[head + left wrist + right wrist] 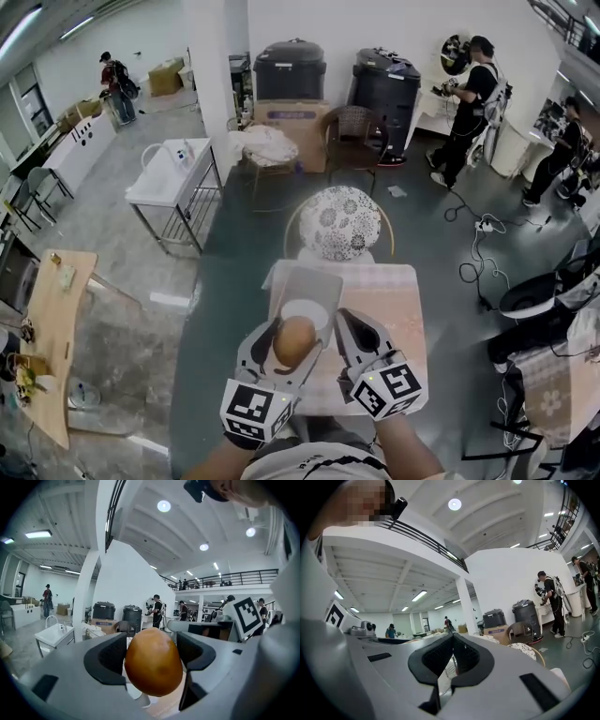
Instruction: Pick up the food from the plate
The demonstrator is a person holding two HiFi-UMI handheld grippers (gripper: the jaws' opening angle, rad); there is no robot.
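Left gripper (292, 351) pinching the smooth, brown, egg-shaped food item (153, 662), apparently lifted clear above the round white plate (308, 309) on the grey tray (310, 279). Right gripper (451, 662) is pressed together and empty, over the pink cloth-covered worktop (397, 298). Judged: pick-up essentially complete, with little left beyond holding it.

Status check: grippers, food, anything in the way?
Left gripper shut on food. Right gripper shut, empty. Food looks raised above plate. Nothing in the way.

Plate (307, 309) — half hidden (behind food (294, 342))
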